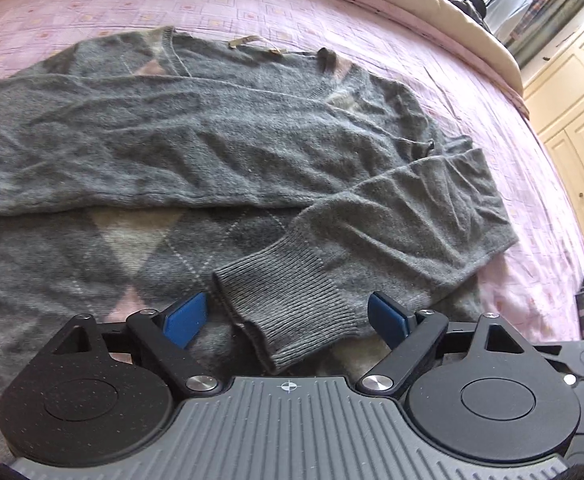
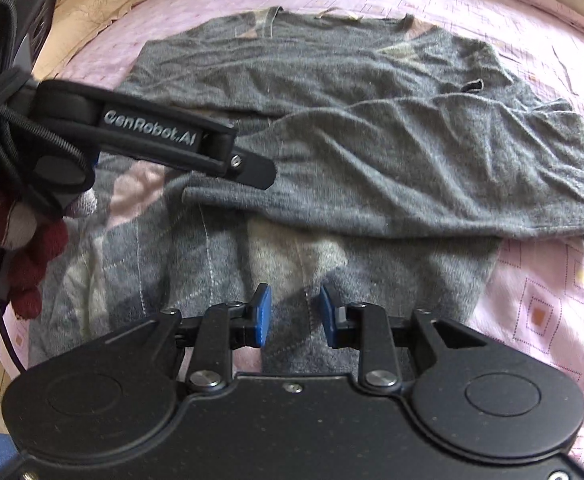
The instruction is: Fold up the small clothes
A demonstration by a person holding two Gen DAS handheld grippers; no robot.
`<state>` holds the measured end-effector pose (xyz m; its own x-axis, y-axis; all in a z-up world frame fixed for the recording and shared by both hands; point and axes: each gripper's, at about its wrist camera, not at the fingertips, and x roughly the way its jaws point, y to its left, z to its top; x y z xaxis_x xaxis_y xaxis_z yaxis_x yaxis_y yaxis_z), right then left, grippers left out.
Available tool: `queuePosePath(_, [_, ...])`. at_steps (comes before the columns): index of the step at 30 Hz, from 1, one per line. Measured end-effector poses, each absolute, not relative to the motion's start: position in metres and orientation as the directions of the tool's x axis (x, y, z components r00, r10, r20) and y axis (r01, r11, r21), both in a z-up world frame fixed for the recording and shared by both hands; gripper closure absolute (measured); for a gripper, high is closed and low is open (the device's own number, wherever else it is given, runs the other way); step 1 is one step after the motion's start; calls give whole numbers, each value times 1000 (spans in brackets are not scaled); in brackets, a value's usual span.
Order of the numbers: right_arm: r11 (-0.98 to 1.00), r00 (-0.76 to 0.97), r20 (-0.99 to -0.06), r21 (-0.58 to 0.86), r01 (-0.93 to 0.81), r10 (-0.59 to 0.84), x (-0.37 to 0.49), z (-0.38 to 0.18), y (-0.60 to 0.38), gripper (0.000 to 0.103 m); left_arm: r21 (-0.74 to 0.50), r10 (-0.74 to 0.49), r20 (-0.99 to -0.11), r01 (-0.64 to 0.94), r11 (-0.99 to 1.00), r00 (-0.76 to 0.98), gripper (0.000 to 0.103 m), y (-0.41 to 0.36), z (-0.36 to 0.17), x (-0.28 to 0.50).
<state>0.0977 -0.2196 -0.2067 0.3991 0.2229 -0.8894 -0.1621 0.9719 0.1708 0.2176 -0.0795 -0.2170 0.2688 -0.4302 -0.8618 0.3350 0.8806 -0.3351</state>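
At the far left of the right wrist view, a hand (image 2: 24, 240) in a dark red glove held the left gripper (image 2: 252, 168), whose black arm reached out over the sweater (image 2: 371, 140). The grey sweater lay flat on the pink bedsheet (image 2: 551, 300), collar away from the cameras, with both sleeves folded across its body. One sleeve (image 1: 172, 140) crossed the chest in a broad band. The other sleeve bent back toward the hem, and its ribbed cuff (image 1: 292, 312) lay on the argyle front, just before the left gripper (image 1: 288, 316).

In the left wrist view, that gripper's jaws stood wide, with the cuff lying between the blue pads (image 1: 184, 318) and neither pad pressing on it. To the right, the right gripper (image 2: 293, 312) hung over the lower front of the sweater, jaws narrow but parted, with nothing gripped between them. Beyond the sheet's right edge in the left wrist view stood cream cupboard doors (image 1: 575, 128).
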Motion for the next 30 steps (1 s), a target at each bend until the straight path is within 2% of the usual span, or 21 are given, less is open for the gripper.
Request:
queuePosePath(6, [967, 387, -892, 172, -189, 235, 96, -214, -219, 64, -336, -427, -861, 321, 885, 276, 20, -83, -223, 221])
queuePosePath(8, [965, 384, -892, 174, -198, 239, 96, -216, -219, 62, -333, -423, -858, 312, 890, 292, 34, -82, -222, 221])
queuePosePath(10, [964, 383, -891, 180, -198, 245, 96, -218, -219, 61, -317, -406, -860, 297, 900, 310, 65, -81, -220, 222])
queuePosePath(11, [963, 383, -890, 181, -199, 246, 96, -218, -219, 60, -309, -393, -866, 287, 907, 310, 72, -81, -219, 223])
queuePosePath(12, [963, 383, -890, 182, -199, 247, 96, -219, -219, 60, -312, -395, -867, 285, 906, 304, 88, -79, -219, 224])
queuePosePath(13, [963, 384, -890, 182, -198, 247, 96, -219, -219, 60, -320, -402, -867, 289, 902, 296, 95, -79, -219, 225])
queuePosePath(15, [964, 383, -891, 181, -196, 245, 96, -219, -218, 60, -298, -395, -865, 317, 900, 308, 97, -83, -211, 224])
queuePosePath(19, [968, 382, -894, 179, -178, 236, 97, -219, -218, 60, -252, -445, -820, 471, 845, 361, 97, -102, -168, 218])
queuePosePath(23, [972, 382, -897, 173, -158, 222, 101, -219, -216, 60, -299, -560, -732, 556, 775, 388, 97, -113, -109, 223])
queuePosePath(28, [978, 382, -901, 184, -98, 207, 104, -216, -218, 60, -386, -669, -602, 575, 722, 436, 97, -103, -37, 245])
queuePosePath(30, [977, 435, -877, 208, -40, 204, 104, -205, -221, 60, -407, -698, -562, 586, 701, 445, 97, -95, -13, 256])
